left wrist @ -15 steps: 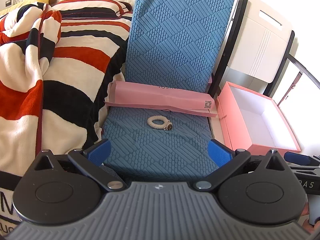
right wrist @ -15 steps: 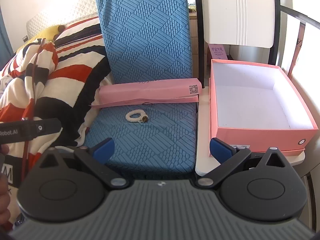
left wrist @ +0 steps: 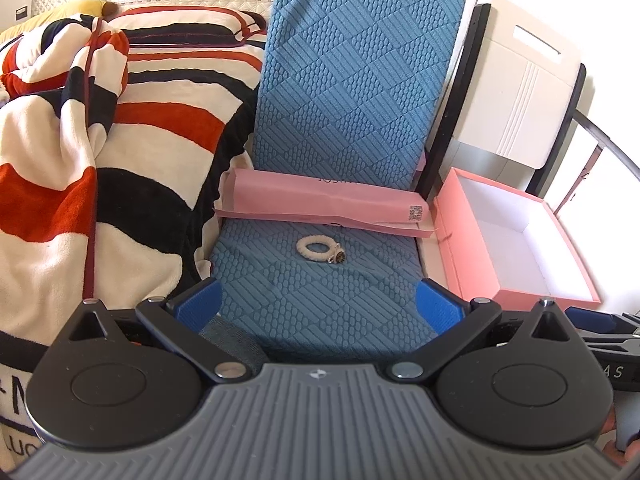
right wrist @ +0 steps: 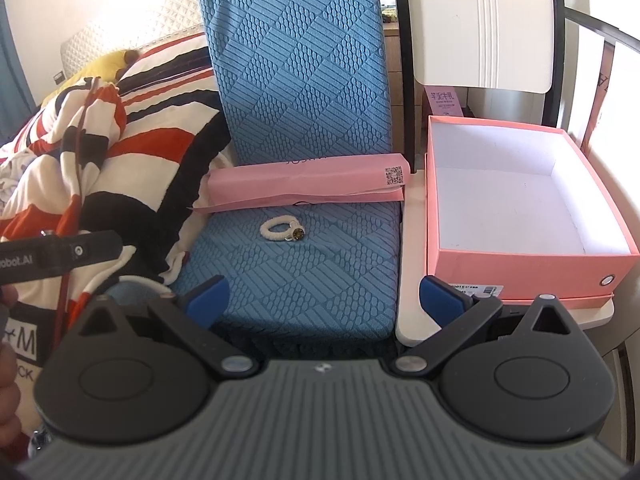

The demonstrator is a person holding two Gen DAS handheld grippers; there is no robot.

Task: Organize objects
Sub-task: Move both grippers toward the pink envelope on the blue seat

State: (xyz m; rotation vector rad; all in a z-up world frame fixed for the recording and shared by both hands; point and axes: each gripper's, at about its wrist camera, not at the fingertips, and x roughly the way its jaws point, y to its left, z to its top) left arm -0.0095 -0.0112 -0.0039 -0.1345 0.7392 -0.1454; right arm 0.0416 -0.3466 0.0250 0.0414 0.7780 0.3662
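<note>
Both our grippers, left [left wrist: 318, 300] and right [right wrist: 324, 298], gape empty; the cream fabric ring [right wrist: 282, 231] lies ahead, seemingly equidistant.

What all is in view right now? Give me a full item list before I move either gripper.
Hair tie: one, cream with a small charm, lying on the chair seat.
Chair: one, blue textured cover, seat and backrest.
Long package: one, pink with a QR code, across the seat's back edge.
Open box: one, pink outside, white inside, nothing in it, on a white surface right of the chair.
Blanket: one, red, black and cream stripes, left of the chair.
White chair back: one, behind the box.
Left gripper: open, holding nothing.
Right gripper: open, holding nothing.
</note>
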